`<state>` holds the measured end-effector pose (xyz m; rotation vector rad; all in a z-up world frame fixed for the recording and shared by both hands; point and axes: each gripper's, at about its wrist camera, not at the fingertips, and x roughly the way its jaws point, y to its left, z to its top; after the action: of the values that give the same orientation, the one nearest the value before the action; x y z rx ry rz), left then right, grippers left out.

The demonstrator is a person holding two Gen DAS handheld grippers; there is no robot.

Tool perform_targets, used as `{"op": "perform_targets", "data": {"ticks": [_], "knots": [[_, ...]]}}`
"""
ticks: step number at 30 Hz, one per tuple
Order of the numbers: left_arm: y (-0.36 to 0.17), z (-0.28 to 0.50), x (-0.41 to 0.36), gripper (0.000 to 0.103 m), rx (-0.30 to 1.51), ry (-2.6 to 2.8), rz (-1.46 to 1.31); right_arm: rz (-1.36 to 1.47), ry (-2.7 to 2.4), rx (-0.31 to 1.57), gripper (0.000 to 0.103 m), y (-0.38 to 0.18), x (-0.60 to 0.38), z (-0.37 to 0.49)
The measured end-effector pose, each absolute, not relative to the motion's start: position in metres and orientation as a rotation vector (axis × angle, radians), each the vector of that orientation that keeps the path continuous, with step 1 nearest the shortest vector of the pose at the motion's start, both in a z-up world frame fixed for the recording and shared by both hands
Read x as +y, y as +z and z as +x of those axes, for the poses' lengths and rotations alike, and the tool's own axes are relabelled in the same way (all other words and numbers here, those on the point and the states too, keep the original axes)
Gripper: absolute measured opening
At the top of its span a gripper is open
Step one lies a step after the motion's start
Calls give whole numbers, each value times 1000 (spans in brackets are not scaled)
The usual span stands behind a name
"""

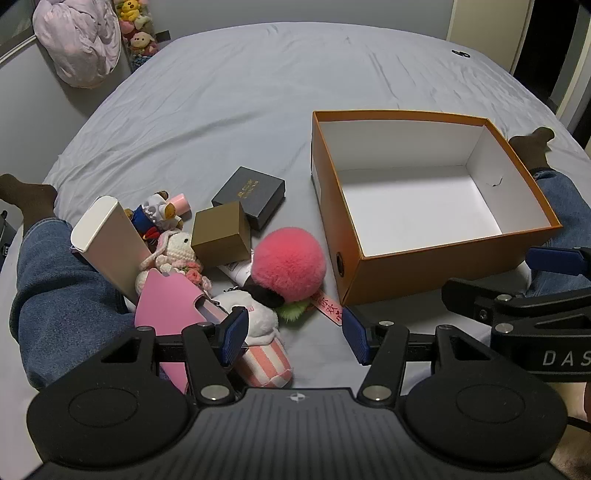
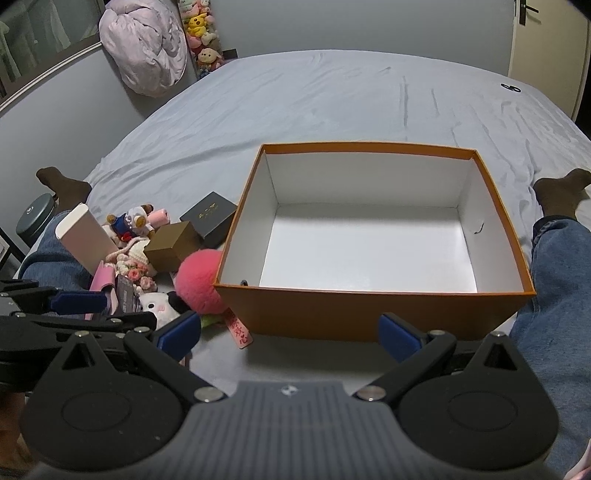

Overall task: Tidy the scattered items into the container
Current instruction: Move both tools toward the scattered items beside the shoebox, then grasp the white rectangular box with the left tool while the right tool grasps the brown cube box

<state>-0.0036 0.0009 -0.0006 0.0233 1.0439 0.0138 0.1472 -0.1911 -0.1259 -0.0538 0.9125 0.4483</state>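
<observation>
An empty orange box (image 1: 436, 273) with a white inside stands on the bed, also seen in the right wrist view as the orange box (image 2: 369, 310). Left of it lies a heap: a pink pompom (image 1: 288, 262), a gold box (image 1: 221, 236), a dark box (image 1: 251, 195), a white carton (image 1: 110, 240), a bear figure (image 1: 155, 214), a crochet bunny (image 1: 177, 251), a pink case (image 1: 166, 306) and a white plush (image 1: 258, 321). My left gripper (image 1: 295, 336) hangs open over bare sheet beside the plush. My right gripper (image 2: 288, 334) stands wide open before the box's near wall, holding nothing.
A person's legs in jeans (image 1: 55, 288) lie on either side of the heap and the box, with dark socks (image 2: 561, 192) at the far ends. A lilac bundle (image 2: 147, 48) and soft toys (image 2: 201, 33) sit beyond the bed's far left.
</observation>
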Motion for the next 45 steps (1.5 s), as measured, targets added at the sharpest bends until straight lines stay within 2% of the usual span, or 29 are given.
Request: {"op": "perform_targets", "data": {"ticks": [29,34,39,45], "knots": [[-8,-1,13,66,1068,38,13,-79,486,931,101,-132,-178,154],[-8,4,24,66,1059,44,-1,-96,533,931,93,-134,-166,160],[-6,10,43,66,1037,75,-28,-124,597,917,81,-135,-145,169],[7,15,71,66,961,126,-41,-174,680,865,78,-135,-116,180]]}}
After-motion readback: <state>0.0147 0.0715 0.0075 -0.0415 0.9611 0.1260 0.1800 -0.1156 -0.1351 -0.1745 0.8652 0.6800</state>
